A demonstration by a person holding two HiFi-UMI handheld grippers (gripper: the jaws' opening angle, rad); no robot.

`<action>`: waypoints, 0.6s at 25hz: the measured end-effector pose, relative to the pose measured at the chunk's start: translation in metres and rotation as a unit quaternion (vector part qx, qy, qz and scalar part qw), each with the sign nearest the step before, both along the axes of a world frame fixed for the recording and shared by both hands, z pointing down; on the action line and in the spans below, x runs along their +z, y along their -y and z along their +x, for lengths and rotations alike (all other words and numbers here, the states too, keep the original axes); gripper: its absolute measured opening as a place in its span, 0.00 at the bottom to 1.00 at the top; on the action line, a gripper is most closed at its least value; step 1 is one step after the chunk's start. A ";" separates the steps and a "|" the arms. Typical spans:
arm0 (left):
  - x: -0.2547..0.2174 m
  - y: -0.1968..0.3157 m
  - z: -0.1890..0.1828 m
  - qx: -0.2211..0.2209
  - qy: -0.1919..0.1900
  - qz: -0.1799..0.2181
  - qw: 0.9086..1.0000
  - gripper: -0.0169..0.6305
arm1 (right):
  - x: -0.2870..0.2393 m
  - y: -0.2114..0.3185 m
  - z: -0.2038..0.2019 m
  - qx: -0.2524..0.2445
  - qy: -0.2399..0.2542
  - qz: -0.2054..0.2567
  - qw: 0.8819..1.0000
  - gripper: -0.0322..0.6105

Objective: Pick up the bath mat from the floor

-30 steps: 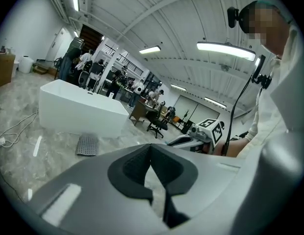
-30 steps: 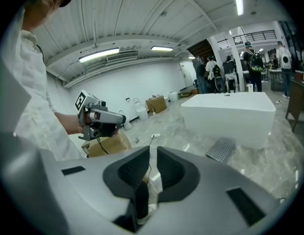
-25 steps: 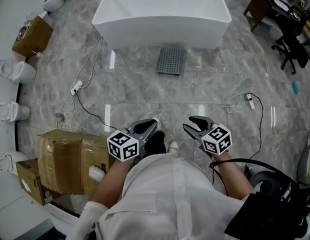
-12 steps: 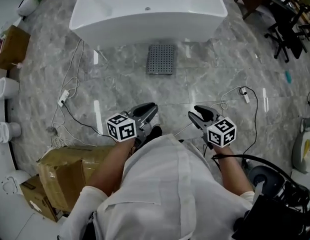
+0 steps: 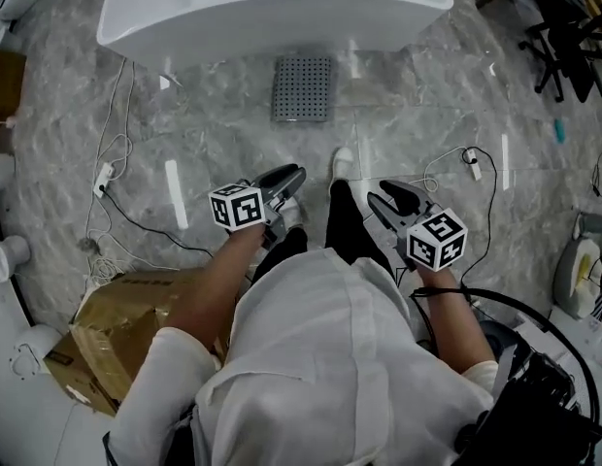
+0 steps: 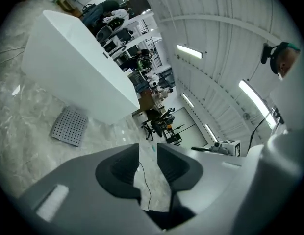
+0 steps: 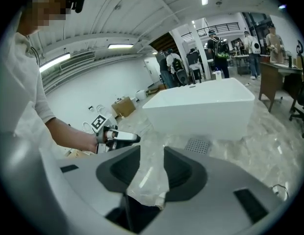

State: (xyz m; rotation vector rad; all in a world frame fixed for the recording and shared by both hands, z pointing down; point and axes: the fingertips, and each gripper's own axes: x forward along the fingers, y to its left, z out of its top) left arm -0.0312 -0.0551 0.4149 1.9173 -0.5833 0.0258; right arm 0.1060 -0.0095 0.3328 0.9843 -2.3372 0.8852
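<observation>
The bath mat [image 5: 303, 88] is a grey perforated rectangle lying flat on the marble floor, just in front of the white bathtub [image 5: 272, 8]. It also shows in the left gripper view as the mat [image 6: 69, 126] and in the right gripper view as the mat [image 7: 198, 145], well ahead of both grippers. My left gripper [image 5: 291, 175] is held at waist height, short of the mat; its jaws are opening and nothing is between them [image 6: 148, 148]. My right gripper [image 5: 382, 194] stands open and empty [image 7: 152, 153], level with the left one.
White cables and a power strip [image 5: 103, 175] trail over the floor at the left, and another strip [image 5: 470, 158] lies at the right. A cardboard box [image 5: 117, 318] sits at lower left. Office chairs [image 5: 573, 37] stand at the far right. The person's shoe [image 5: 343, 161] is stepping forward.
The person has walked towards the tub, so the mat and tub lie nearer now. Both grippers stay in front of the body. One foot has come forward between them.
</observation>
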 end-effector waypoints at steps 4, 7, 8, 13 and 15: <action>0.065 0.021 0.023 -0.001 0.002 -0.056 0.998 0.20 | 0.034 0.044 0.005 -0.021 0.002 -0.010 1.000 0.26; 0.120 0.035 0.051 -0.001 0.013 -0.105 0.994 0.23 | 0.067 0.079 0.022 -0.035 0.015 -0.034 0.999 0.26; 0.140 0.041 0.060 0.000 0.021 -0.119 0.993 0.24 | 0.081 0.091 0.029 -0.039 0.017 -0.044 0.998 0.26; 0.246 0.083 0.086 -0.038 0.045 -0.168 0.984 0.26 | 0.159 0.138 0.063 -0.062 0.015 -0.086 0.994 0.26; 0.291 0.105 0.098 -0.061 0.041 -0.183 0.980 0.27 | 0.194 0.154 0.079 -0.068 0.016 -0.103 0.992 0.26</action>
